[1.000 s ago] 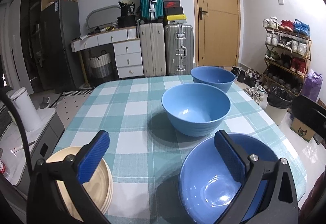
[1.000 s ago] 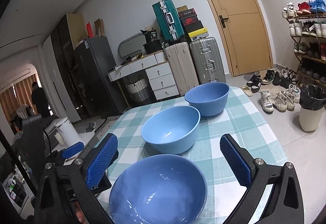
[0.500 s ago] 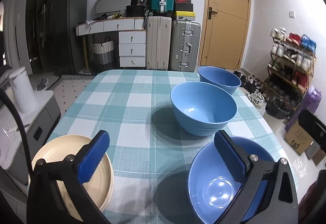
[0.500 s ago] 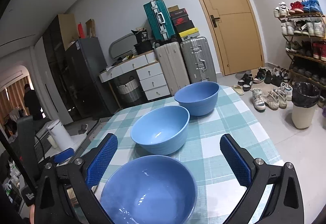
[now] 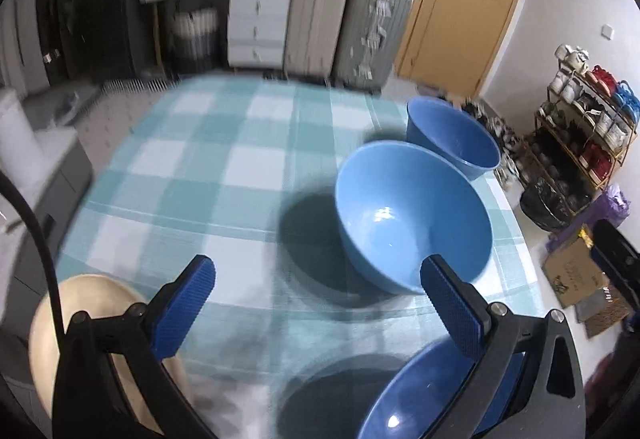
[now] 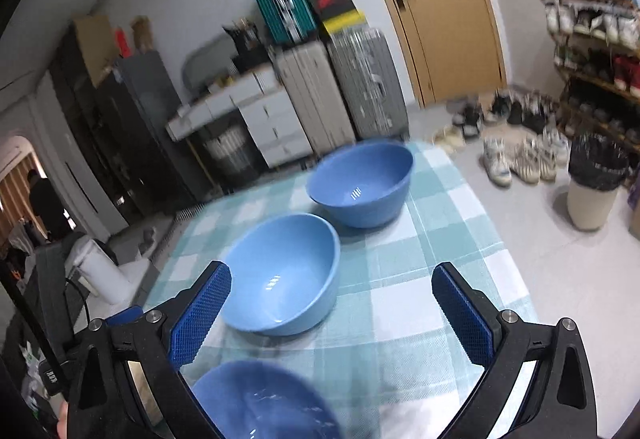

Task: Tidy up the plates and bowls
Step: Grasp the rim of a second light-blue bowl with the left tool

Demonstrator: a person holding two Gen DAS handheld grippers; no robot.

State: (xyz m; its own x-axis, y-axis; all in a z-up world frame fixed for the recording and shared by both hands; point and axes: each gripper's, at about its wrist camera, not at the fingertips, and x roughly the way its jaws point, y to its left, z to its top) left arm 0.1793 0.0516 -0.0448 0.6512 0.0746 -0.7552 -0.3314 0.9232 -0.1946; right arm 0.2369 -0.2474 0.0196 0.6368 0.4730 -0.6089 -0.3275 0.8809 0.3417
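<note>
Three blue bowls stand in a row on the checked tablecloth [image 5: 224, 175]. The near bowl [image 5: 416, 399] lies under my left gripper's right finger, the middle bowl [image 5: 412, 227] is just ahead, and the far bowl [image 5: 452, 135] sits by the table's far right corner. A cream plate stack [image 5: 48, 343] rests at the near left, behind the left finger. My left gripper [image 5: 316, 303] is open and empty. In the right wrist view my right gripper [image 6: 332, 307] is also open and empty, hovering above the near bowl [image 6: 256, 403], with the middle bowl [image 6: 284, 275] and far bowl [image 6: 360, 183] ahead.
The table's right edge [image 6: 508, 259] drops to a floor with shoes, a shoe rack [image 6: 592, 39] and a bin [image 6: 592, 191]. Suitcases [image 5: 344, 23], white drawers [image 5: 256, 23] and a door [image 5: 460, 7] stand behind the table. A person [image 6: 44, 207] stands far off at left.
Both grippers have moved forward over the table and tilted downward; the near bowl has slid toward the bottom of both views and the middle bowl looms closer. Both stay open.
</note>
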